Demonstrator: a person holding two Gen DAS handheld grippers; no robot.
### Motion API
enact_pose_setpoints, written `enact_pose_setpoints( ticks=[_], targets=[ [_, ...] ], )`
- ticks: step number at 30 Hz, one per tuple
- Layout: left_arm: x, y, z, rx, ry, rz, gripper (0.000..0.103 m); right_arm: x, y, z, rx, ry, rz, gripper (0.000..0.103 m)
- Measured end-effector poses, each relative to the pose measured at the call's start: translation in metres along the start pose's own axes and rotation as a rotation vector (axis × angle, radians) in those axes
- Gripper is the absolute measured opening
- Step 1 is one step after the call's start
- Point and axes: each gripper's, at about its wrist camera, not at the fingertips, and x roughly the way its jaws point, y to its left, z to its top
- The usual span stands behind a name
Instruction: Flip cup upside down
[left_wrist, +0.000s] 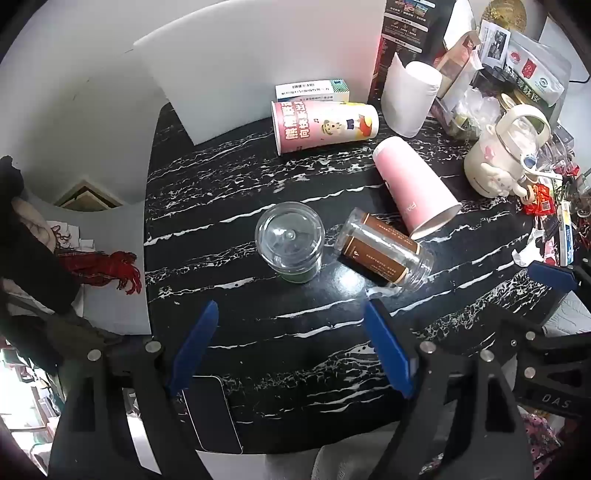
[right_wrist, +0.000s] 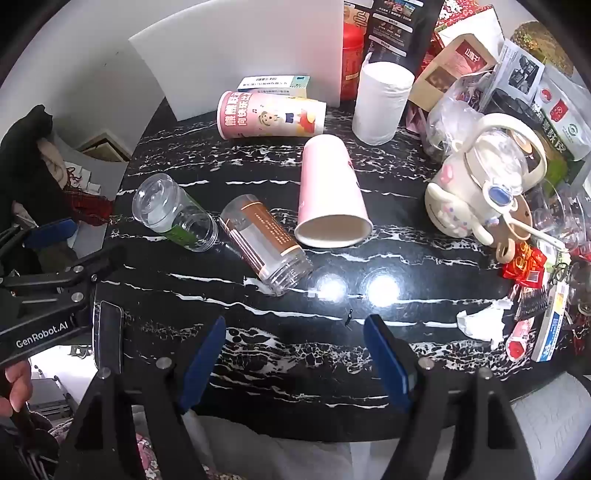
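Black marble-patterned tabletop carries a clutter of cups, jars and packets, with a white board propped at the back. Left gripper hangs above the near edge, blue fingers spread wide, holding nothing and touching nothing. Right gripper is likewise wide open and empty over the near edge.

A plain pink cup lies on its side mid-table, mouth toward the cameras. Just beside it a brown-labelled jar lies tipped over, and next to that stands a green-labelled jar, bottom up. A printed pink cup lies on its side near the board, with a white paper roll beside it.

Only the left view looks straight down on the green jar's base. Only the right view shows the pink cup's open mouth, a red tin behind the board, and the left gripper's body.
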Motion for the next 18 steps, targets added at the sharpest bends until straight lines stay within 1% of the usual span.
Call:
enact_pose_setpoints(
  ticks=[6, 18],
  targets=[
    [-0.0024, -0.0033, -0.0020, 0.006, 0.001, -0.035, 0.081, -0.0013, -0.0009, -0.0008, 0.001, -0.002, 0.008, 0.077],
    [-0.0045, 0.0004, 0.0010, -0.006, 0.005, -0.050, 0.080, -0.0027, -0.0007, -0.0024, -0.001, -0.004, 0.004, 0.077]
  ],
)
